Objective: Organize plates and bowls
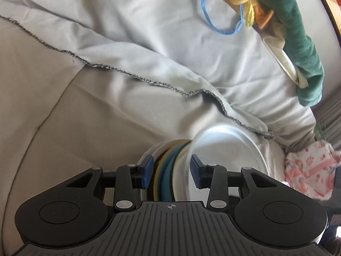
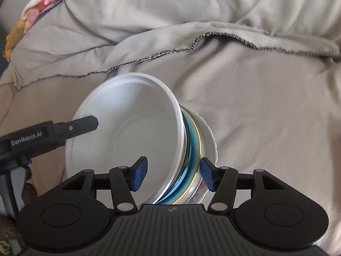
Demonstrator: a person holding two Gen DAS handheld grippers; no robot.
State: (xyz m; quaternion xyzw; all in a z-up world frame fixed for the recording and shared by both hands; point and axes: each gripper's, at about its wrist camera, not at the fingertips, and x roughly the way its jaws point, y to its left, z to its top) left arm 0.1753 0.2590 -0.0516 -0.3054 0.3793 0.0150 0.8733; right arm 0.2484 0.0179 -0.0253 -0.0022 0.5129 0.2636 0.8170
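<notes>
A tilted stack of dishes is held over the beige cushion. It has a white bowl in front, teal and yellow-rimmed plates behind it, and a scalloped white plate at the back. My right gripper straddles the near edge, one pad inside the bowl and the other against the back plate. In the left wrist view, my left gripper clamps the same stack, with one pad on the back plate and one inside the white bowl. One of its fingers shows over the bowl's far rim.
A pale grey blanket with a dark stitched hem lies over the beige cushion. A green cloth with yellow cloth and a blue cord sits at the back right. A pink patterned fabric lies to the right.
</notes>
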